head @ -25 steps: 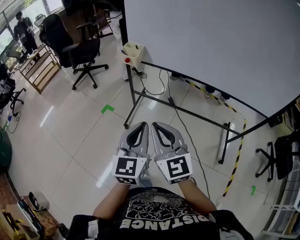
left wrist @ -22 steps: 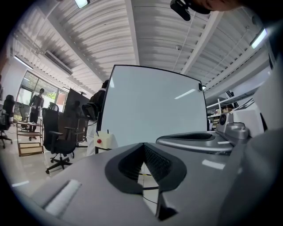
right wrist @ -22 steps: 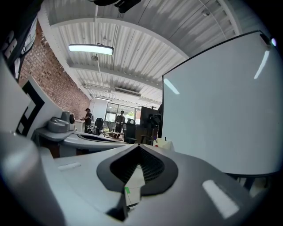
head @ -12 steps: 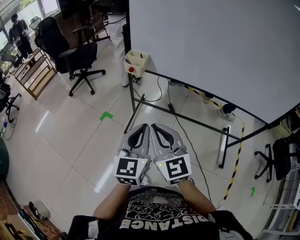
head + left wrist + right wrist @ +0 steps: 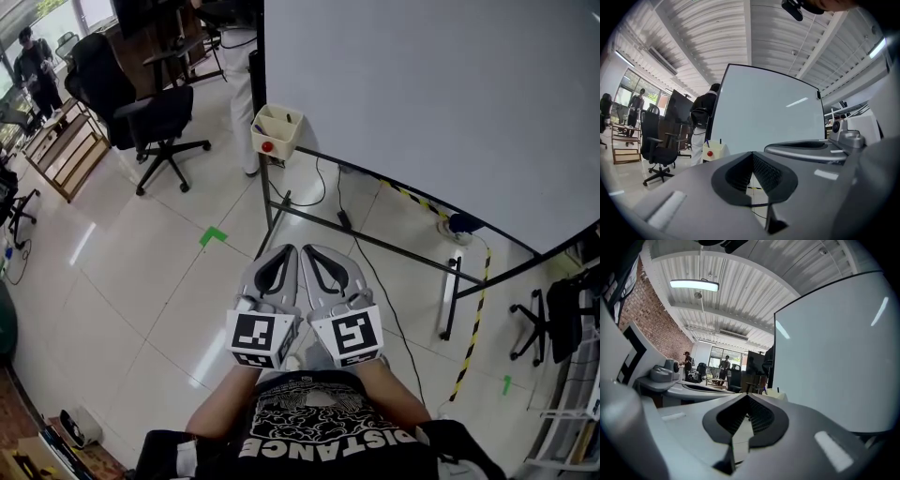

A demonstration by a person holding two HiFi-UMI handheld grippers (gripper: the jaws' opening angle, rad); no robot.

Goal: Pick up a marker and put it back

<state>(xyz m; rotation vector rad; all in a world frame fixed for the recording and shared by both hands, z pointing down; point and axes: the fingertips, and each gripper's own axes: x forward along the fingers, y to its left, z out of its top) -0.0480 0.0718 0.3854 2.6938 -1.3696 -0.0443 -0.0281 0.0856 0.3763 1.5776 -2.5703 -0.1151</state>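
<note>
Two slim sticks seen in the left gripper view: blue marker and dark marker. Both stand upright in the box, long axis vertical, tips above the rim. What ends point up I cannot tell.

Box: one, cream, squarish, open-topped, plastic-looking, with one round red knob on its front. It hangs at the frame corner, ahead of both tools and slightly left, well apart from them.

Left tool: smooth grey shell, ribbed black pads, jaws clenched together, nothing between them. Right tool: same build, also clenched and empty, just beside the left tool.

Whiteboard: one, large, smooth white panel, ahead and right of the tools, on a black metal tube frame.

Floor: glossy pale tiles below the tools. Green tape mark lies left-ahead of the left tool; a second one lies far right of the right tool.

Black office chair: far ahead-left of the left tool.
</note>
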